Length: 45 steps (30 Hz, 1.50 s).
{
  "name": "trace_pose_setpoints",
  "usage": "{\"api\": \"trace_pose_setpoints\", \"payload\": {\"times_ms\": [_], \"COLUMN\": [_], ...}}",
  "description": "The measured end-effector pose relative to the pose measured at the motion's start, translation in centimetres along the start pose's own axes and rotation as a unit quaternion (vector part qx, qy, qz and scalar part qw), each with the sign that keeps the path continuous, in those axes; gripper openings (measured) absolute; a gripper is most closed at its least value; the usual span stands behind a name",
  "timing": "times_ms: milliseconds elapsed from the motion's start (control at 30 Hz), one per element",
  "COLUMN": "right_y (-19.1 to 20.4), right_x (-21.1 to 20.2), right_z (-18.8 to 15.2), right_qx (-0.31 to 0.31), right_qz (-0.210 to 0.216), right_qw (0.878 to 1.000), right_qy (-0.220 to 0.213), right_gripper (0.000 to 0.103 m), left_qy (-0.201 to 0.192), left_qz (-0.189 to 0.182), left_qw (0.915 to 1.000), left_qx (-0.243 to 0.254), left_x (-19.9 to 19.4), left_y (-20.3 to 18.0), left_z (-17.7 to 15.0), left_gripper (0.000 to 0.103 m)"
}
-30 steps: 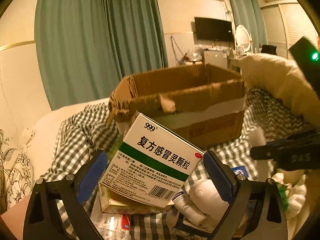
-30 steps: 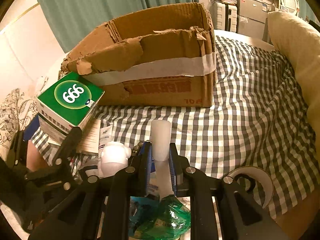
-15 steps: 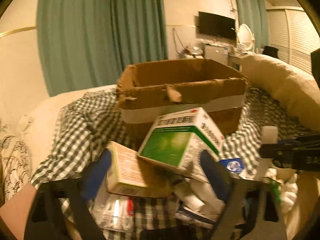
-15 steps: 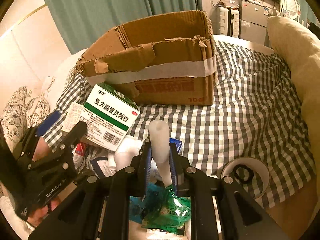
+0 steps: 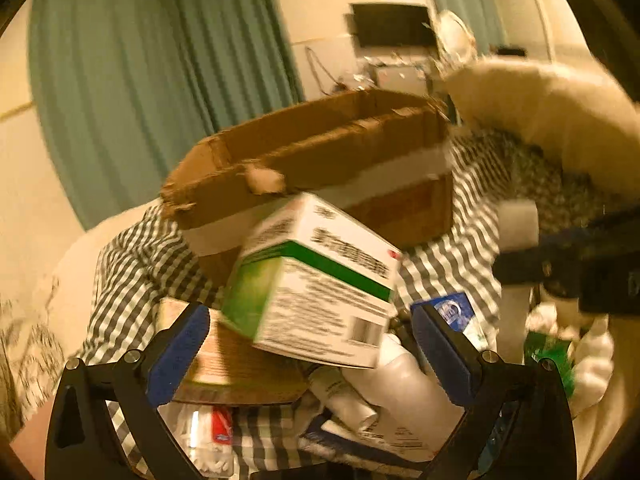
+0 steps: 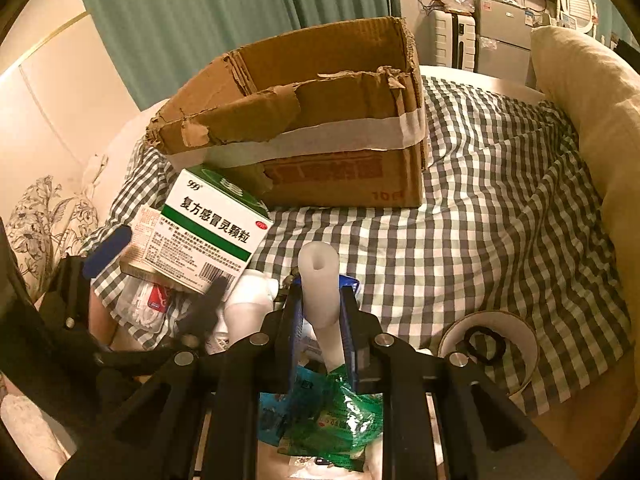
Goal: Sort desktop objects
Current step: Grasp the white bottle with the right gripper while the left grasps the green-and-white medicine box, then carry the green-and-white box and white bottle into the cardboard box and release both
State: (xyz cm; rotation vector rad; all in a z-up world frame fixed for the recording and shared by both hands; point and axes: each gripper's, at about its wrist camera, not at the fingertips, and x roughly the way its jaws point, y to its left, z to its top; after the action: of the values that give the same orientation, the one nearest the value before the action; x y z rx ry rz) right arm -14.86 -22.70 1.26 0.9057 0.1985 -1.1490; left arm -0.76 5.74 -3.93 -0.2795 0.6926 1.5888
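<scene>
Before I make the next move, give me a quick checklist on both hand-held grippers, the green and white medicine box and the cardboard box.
1. Right hand-held gripper shut on the white plastic tube: ok.
2. Left hand-held gripper open, blue pads apart: ok.
3. Green and white medicine box gripped: not ok; it lies tilted on the pile, no pad touching it.
4. Torn brown cardboard box open on top: ok.
5. Room inside the cardboard box: cannot tell; its floor is hidden.
6. Checked cloth between tube and cardboard box free of objects: ok.
</scene>
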Motion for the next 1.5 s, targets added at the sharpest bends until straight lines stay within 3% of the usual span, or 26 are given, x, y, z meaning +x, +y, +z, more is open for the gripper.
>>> {"api": "trace_pose_setpoints", "payload": {"times_ms": [200,233,267,333,600,1000,1300,1367,1500], "right_y": [-1.3,-1.4,-1.4,-1.5,-1.2,1.8,3.0,3.3,3.4], "right_x": [0.0,0.0,0.0,-0.2,-2.3,-7.2,-9.9,-10.2,-10.2], "right_z": [0.1,0.1,0.1,0.2,0.4,2.3,6.5,8.1,11.5], "right_qx": [0.022,0.023,0.023,0.023,0.028,-0.001,-0.03,-0.038,-0.049], "right_qz": [0.003,0.004,0.005,0.007,0.018,0.037,0.035,0.035,0.034], "right_qw": [1.0,1.0,1.0,1.0,0.999,0.995,0.99,0.988,0.985], "right_qy": [0.0,-0.001,0.0,-0.003,-0.039,-0.097,-0.135,-0.145,-0.162], "right_gripper": [0.018,0.018,0.018,0.018,0.016,0.016,0.016,0.016,0.016], "left_qy": [0.0,0.004,0.005,0.015,-0.036,-0.095,-0.125,-0.128,-0.123], "left_qz": [0.04,0.035,0.03,0.013,-0.026,-0.096,-0.147,-0.148,-0.187], "left_qw": [0.9978,0.9981,0.9986,0.9995,0.999,0.9897,0.9807,0.9803,0.974], "left_qx": [0.053,0.051,0.044,0.023,0.0,-0.047,-0.032,-0.026,-0.037], "left_x": [2.0,2.3,2.7,3.0,-1.4,-7.3,-6.6,-5.9,-3.6], "left_y": [-1.6,-1.4,-1.0,-0.2,1.9,6.8,8.4,8.7,9.8], "left_z": [0.4,0.4,0.6,0.7,1.5,6.1,11.4,13.0,16.1], "left_gripper": [0.103,0.101,0.091,0.091,0.089,0.086,0.086,0.086,0.086]}}
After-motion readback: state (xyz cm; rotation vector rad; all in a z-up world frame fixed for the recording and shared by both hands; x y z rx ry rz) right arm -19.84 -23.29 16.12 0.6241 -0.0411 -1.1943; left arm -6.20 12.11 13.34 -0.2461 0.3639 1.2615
